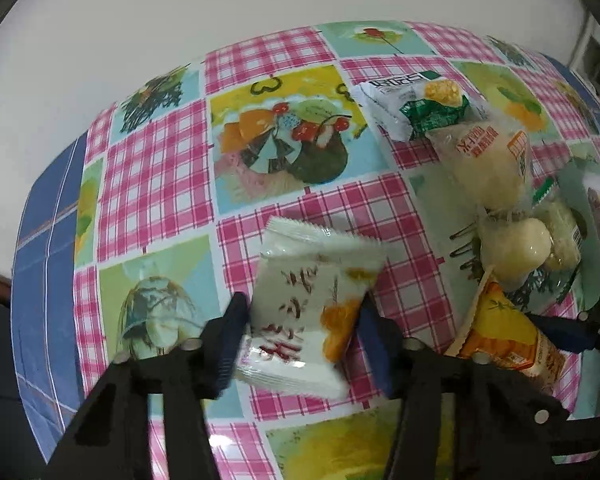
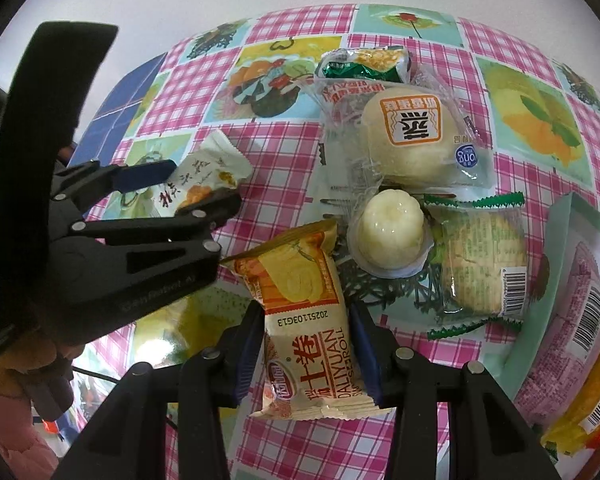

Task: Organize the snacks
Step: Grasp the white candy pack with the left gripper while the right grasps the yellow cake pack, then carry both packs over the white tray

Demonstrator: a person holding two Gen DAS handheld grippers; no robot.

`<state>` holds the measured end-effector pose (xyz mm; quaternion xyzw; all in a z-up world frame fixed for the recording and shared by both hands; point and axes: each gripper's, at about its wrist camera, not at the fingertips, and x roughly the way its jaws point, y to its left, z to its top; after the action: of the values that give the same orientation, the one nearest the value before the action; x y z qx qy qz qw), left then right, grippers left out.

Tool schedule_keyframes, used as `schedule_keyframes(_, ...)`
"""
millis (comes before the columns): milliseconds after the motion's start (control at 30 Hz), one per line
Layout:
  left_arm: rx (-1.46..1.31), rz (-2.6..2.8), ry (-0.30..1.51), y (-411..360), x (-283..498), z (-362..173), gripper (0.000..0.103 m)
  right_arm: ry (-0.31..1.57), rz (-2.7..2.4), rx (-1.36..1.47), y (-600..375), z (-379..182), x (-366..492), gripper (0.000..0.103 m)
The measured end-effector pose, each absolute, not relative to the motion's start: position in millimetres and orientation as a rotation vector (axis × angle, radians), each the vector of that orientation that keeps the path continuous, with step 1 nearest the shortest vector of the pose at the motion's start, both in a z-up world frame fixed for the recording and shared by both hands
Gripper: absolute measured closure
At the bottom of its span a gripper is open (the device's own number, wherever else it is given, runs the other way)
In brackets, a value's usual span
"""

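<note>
My left gripper (image 1: pixel 300 316) is shut on a white snack packet (image 1: pixel 312 300) with red characters and an orange picture, held above the tablecloth. It also shows in the right wrist view (image 2: pixel 202 184), with the packet (image 2: pixel 208 178) between its blue pads. My right gripper (image 2: pixel 306 340) is shut on an orange Swiss-roll packet (image 2: pixel 304 320), which also shows in the left wrist view (image 1: pixel 508 340). Further snacks lie ahead: a green corn packet (image 2: pixel 364 65), a pale bun in clear wrap (image 2: pixel 408 136), a white jelly cup (image 2: pixel 392 232) and a green-edged cookie packet (image 2: pixel 480 268).
A table with a pink plaid and fruit-print cloth (image 1: pixel 156 176) stands against a white wall. A pale green tray (image 2: pixel 560 248) at the right holds pink and yellow packets (image 2: pixel 580 320). A blue cloth edge (image 1: pixel 48 240) runs along the table's left side.
</note>
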<state>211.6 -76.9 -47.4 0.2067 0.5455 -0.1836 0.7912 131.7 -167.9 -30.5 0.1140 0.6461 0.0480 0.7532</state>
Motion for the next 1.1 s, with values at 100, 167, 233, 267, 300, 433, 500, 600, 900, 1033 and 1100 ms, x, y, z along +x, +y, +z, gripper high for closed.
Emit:
schedule_keyframes(100, 0.442, -0.360, 1.174, -75, 209, -47, 0.051, 1.412, 0.099, 0.256, -169, -29, 129, 0.061)
schedule_keyframes(167, 0.418, -0.326, 1.186, -72, 203, -47, 0.051, 1.412, 0.096, 0.255, -169, -27, 126, 0.063)
schedule_keyframes(233, 0.369, -0.290, 1.211, -67, 193, -46, 0.051, 1.413, 0.091, 0.257, -169, -24, 122, 0.064)
schedule_keyframes(267, 0.320, -0.270, 1.228, -63, 190, -45, 0.051, 1.415, 0.092, 0.259, -168, -23, 121, 0.064)
schedule_keyframes(300, 0.274, -0.258, 1.243, -59, 187, -43, 0.051, 1.414, 0.094, 0.265, -168, -21, 119, 0.064)
schedule_keyframes(433, 0.113, -0.220, 1.288, -45, 173, -33, 0.051, 1.407, 0.094, 0.293, -168, -8, 107, 0.064)
schedule_keyframes(500, 0.079, -0.186, 1.287, -42, 163, -24, 0.051, 1.393, 0.095, 0.309, -169, 1, 101, 0.064)
schedule_keyframes(600, 0.015, -0.145, 1.281, -38, 148, -11, 0.051, 1.363, 0.086, 0.351, -176, 17, 90, 0.064)
schedule_keyframes(900, -0.065, -0.065, 1.200, -53, 106, 35, 0.051, 1.293, 0.001, 0.443, -208, 59, 61, 0.064)
schedule_keyframes(1033, -0.090, -0.075, 1.177, -71, 86, 41, 0.051, 1.270, -0.046, 0.481, -234, 74, 46, 0.064)
schedule_keyframes(1100, -0.081, -0.092, 1.167, -84, 79, 42, 0.051, 1.260, -0.076, 0.494, -248, 79, 40, 0.064)
